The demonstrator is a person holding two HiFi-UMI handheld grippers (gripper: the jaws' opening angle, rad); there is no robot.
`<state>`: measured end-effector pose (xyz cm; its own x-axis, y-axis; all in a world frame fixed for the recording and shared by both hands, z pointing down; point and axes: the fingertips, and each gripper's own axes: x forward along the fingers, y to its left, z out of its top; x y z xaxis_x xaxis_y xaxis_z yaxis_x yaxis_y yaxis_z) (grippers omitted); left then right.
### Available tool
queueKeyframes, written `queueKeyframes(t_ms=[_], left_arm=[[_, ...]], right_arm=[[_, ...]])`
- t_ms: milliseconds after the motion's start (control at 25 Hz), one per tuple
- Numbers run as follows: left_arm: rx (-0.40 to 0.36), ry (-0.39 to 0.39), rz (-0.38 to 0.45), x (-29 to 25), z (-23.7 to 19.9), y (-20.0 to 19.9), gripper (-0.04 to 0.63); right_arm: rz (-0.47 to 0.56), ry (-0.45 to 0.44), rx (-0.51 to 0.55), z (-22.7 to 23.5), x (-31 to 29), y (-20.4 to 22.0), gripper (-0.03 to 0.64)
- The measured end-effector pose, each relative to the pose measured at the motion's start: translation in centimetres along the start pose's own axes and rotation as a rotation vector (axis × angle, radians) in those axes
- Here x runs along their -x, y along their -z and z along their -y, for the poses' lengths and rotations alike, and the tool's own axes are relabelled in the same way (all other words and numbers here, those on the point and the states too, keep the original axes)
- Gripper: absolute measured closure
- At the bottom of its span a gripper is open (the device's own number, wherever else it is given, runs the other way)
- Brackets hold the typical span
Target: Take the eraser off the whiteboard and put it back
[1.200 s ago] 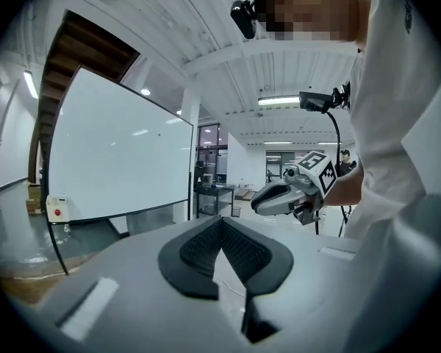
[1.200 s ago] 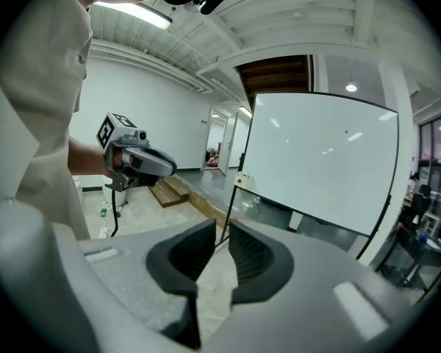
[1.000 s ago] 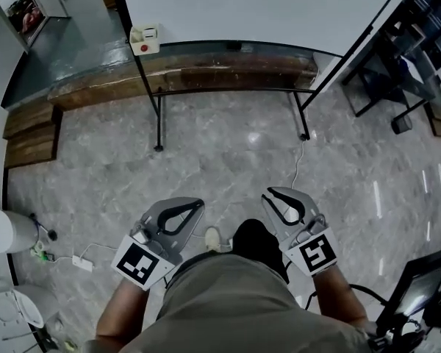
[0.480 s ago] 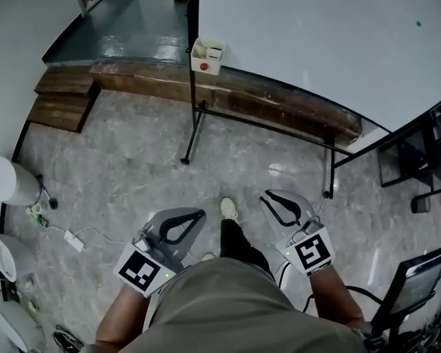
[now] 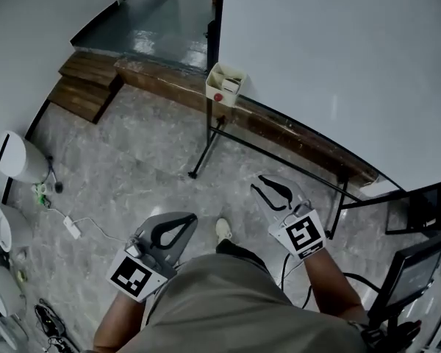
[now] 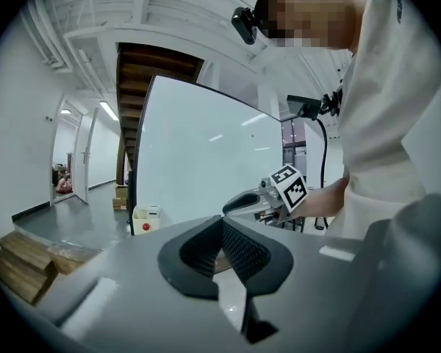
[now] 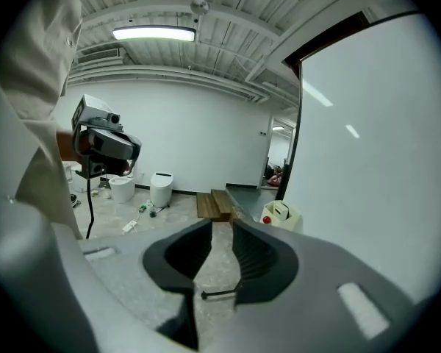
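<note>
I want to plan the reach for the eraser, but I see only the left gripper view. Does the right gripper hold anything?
Observer: No. The right gripper has just been opening its jaws, and nothing is between them.
Operator: Thank you. Is anything lying underfoot on the left side?
Observer: Yes. In the head view a white adapter with its cable lies on the floor there.
</note>
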<state>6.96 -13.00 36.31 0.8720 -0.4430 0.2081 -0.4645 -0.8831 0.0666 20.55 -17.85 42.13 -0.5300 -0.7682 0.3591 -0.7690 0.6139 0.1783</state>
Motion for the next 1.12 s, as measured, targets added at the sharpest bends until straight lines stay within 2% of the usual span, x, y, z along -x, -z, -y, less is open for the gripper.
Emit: queueKeyframes(t_ms=[240, 520, 840, 1120], left_arm=[[0.015, -0.084, 0.002, -3.1, -2.4, -0.4, 0.589], [0.037, -0.185, -0.007, -4.0, -4.3, -0.6, 0.589], [0.058, -0.299, -0.042, -3.0, -6.2, -0.4, 0.589], [0.08, -0.367, -0.074, -2.5, -7.0, 0.1, 0.589]], right_arm=[[0.015, -0.034, 0.029, 7.2, -5.7, 1.0, 0.524], [0.012, -0.056, 0.086, 13.0, -12.4, 1.6, 0.486], [0.021, -0.061, 0.113, 17.2, -19.0, 1.9, 0.448], [0.024, -0.088, 0.144, 18.8, -23.3, 1.6, 0.406]])
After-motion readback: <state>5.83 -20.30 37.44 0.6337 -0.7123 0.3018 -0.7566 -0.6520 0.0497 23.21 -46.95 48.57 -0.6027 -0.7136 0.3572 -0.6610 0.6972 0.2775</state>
